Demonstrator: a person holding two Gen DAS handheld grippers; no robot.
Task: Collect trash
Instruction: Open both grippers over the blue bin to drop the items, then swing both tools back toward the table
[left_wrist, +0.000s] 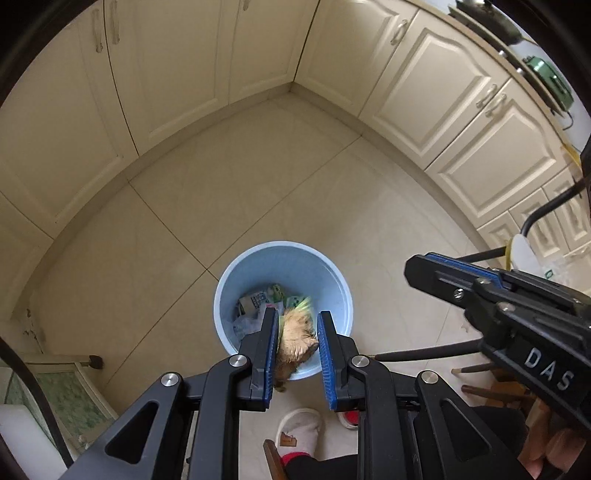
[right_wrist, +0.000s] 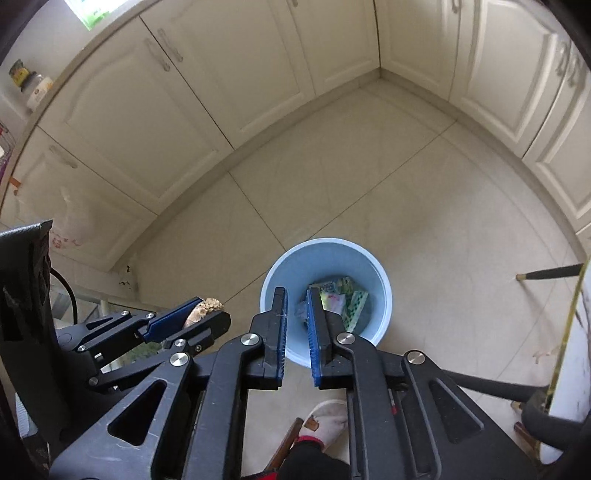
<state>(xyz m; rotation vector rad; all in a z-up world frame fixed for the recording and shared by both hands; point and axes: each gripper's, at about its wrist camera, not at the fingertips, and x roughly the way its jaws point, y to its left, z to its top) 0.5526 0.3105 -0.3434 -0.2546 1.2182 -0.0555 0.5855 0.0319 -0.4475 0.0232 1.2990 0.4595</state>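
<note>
Both tongs point steeply down, side by side. The left tongs are clamped on a brown lump, blue pads pressing its sides. The right tongs stand with their pads a narrow slit apart, nothing between them. A slippered foot shows below.

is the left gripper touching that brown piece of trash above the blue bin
Touching. In the left wrist view the left gripper has the brown scrap pinched between its blue pads, over the blue bin.
</note>
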